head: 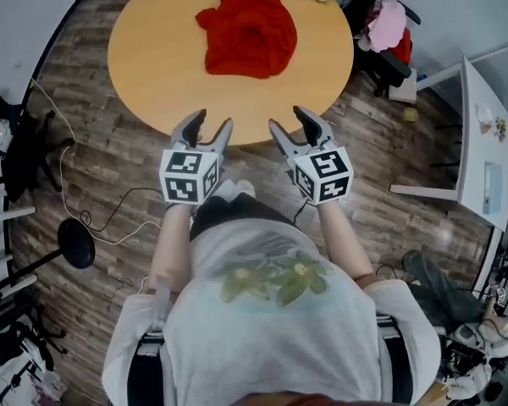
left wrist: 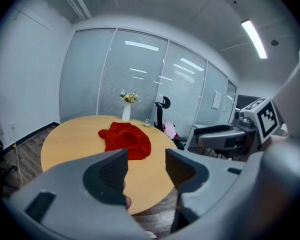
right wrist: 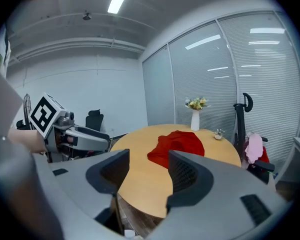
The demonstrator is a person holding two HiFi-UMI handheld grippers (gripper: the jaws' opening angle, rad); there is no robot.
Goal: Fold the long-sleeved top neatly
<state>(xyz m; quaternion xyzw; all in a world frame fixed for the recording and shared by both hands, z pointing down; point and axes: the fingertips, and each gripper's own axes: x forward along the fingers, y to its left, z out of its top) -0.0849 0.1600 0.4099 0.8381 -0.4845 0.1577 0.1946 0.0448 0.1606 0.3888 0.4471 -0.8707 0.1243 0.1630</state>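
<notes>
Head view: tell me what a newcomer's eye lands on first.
A crumpled red long-sleeved top lies in a heap toward the far side of the round wooden table. At the table's near edge the left gripper and right gripper hang side by side, jaws open and empty.

Head view: cam on person's head, well above, aimed steeply down on round light-wood table [head: 152,66] w/ crumpled red long-sleeved top [head: 247,32]. Grey left gripper [head: 214,121] & grey right gripper [head: 287,118] sit at frame centre, by table's near edge. Left & right gripper views: cams low, approx. tabletop height, just off that edge, facing along own jaws across table twd frosted glass wall [left wrist: 140,74]. All 3 share table & top; each gripper view catches the other gripper at its side.
</notes>
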